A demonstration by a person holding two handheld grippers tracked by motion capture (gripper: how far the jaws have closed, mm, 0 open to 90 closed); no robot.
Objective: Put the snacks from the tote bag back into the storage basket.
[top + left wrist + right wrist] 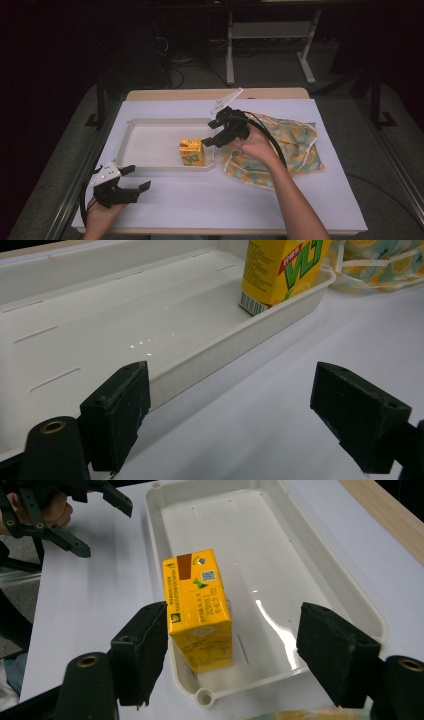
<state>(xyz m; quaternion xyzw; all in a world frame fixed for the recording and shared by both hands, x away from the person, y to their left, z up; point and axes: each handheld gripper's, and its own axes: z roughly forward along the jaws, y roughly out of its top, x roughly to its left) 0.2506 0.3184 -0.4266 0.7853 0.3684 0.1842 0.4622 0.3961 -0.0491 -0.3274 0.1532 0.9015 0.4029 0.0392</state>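
A yellow drink carton [191, 152] [198, 611] [281, 270] stands upright in the near right corner of a white tray [150, 145] [310, 545] [100, 330]. My right gripper [214, 132] [232, 652] hovers open just to the right of the carton and above it, jaws wide apart, nothing held. My left gripper [134, 179] [230, 417] is open over the white table sheet, just outside the tray's near left corner. It appears again in the right gripper view as the other gripper [85, 525], far off.
A patterned drawstring cloth bag [285, 145] [385, 265] lies to the right of the tray, under the right hand. White sheet [225, 200] covers the table, with its wooden edge [215, 93] at the back. Table legs and cables stand beyond.
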